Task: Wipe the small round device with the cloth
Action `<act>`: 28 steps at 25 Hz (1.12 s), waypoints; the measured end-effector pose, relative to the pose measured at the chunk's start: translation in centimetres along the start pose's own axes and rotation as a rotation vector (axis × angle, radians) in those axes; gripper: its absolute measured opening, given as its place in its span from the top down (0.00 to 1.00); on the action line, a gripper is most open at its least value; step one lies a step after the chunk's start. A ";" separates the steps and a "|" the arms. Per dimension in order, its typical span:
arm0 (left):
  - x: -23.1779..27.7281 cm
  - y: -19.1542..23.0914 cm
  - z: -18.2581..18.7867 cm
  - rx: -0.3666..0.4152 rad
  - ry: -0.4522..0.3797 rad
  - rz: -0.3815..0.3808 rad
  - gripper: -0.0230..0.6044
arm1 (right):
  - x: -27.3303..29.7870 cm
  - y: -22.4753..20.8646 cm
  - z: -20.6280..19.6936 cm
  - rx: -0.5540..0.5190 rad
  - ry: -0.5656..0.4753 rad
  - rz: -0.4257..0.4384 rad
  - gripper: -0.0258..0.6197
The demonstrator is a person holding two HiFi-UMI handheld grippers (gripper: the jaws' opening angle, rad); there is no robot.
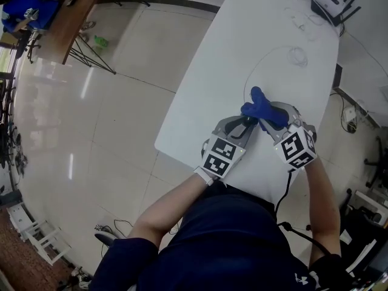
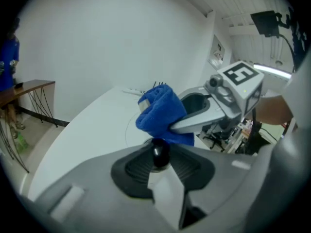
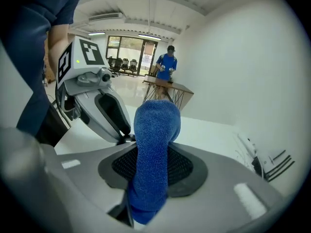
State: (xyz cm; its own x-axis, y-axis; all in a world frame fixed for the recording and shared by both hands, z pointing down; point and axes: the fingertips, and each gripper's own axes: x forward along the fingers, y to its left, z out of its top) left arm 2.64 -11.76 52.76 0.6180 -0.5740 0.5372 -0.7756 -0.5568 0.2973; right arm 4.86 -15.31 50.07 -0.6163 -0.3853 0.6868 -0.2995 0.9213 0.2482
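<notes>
My left gripper [image 2: 158,155] is shut on the small round device [image 2: 160,151], a black glossy knob pinched between the pad tips. My right gripper [image 3: 151,181] is shut on a blue cloth [image 3: 155,140] that stands up out of its jaws. In the left gripper view the blue cloth [image 2: 161,111] hangs from the right gripper and touches the top of the device. In the head view both grippers meet tip to tip over the near part of the white table [image 1: 203,105], and the blue cloth [image 1: 262,110] hides the device there.
A thin white cable [image 1: 296,56] loops across the table's middle. A router with antennas [image 1: 331,0] sits at the far end. On the far left are a wooden side table [image 1: 71,18] and a person in blue [image 1: 25,5]. Office chairs stand to the right.
</notes>
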 end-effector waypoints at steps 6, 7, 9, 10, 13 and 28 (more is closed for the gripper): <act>0.1 0.4 0.1 -0.017 -0.015 0.006 0.83 | 2.8 -0.6 -4.6 0.038 0.132 0.098 0.73; 0.1 0.5 0.1 -0.016 -0.017 0.006 0.83 | 3.3 -0.4 -5.2 0.059 0.144 0.115 0.73; 0.1 0.5 0.1 -0.013 -0.017 0.004 0.82 | 4.3 0.1 -6.4 0.091 0.188 0.137 0.73; 0.1 0.5 0.1 -0.013 -0.016 0.004 0.82 | 4.9 0.3 -7.2 0.100 0.222 0.146 0.73; 0.1 0.7 -0.1 -0.010 -0.005 0.011 0.82 | 6.5 1.4 -9.1 0.160 0.324 0.182 0.73; -0.1 -0.6 -0.3 0.042 0.032 -0.012 0.78 | -1.7 -0.9 0.0 -0.087 0.046 -0.098 0.73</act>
State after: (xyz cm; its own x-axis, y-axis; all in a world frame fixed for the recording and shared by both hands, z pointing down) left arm 3.00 -11.22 52.82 0.6223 -0.5479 0.5590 -0.7616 -0.5887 0.2708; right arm 6.18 -15.43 48.68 -0.5528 -0.4725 0.6864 -0.2911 0.8813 0.3722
